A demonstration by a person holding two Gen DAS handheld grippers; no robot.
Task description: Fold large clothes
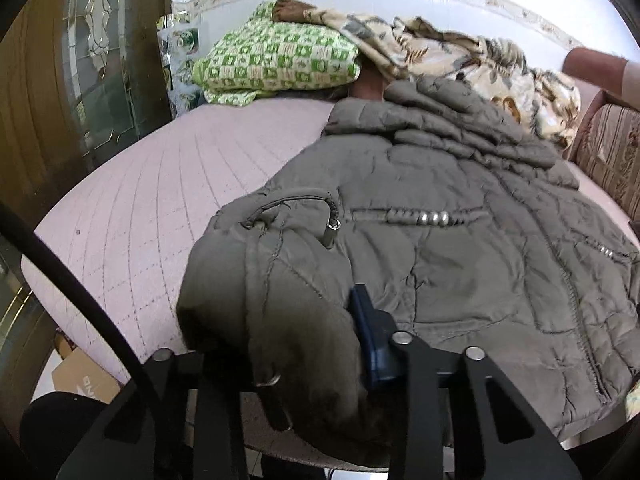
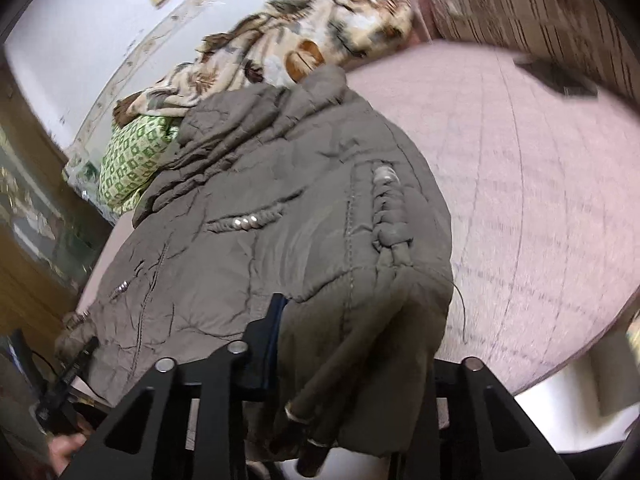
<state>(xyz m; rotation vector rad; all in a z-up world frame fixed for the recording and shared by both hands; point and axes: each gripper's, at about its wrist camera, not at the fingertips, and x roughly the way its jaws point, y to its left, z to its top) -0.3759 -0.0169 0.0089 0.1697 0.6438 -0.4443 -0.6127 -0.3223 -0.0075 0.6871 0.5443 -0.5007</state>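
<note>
A grey-brown quilted jacket (image 1: 460, 208) lies spread on the pink quilted bed (image 1: 160, 184), with its hood toward the far wall. My left gripper (image 1: 296, 324) is shut on a bunched corner of its near hem. One blue finger (image 1: 370, 332) presses the fabric, and the other is buried under the cloth. In the right wrist view the same jacket (image 2: 288, 200) fills the middle. My right gripper (image 2: 344, 320) is shut on the opposite hem corner. One dark finger (image 2: 274, 320) shows against the fabric, the other is hidden by the folds.
A folded green checked blanket (image 1: 280, 60) and a crumpled floral blanket (image 1: 460, 52) lie at the far end of the bed. A striped cushion (image 1: 612, 148) stands at the right and a wooden door with glass (image 1: 100, 60) at the left. A cardboard box (image 1: 84, 376) sits on the floor. A dark flat object (image 2: 560, 76) lies on the bed.
</note>
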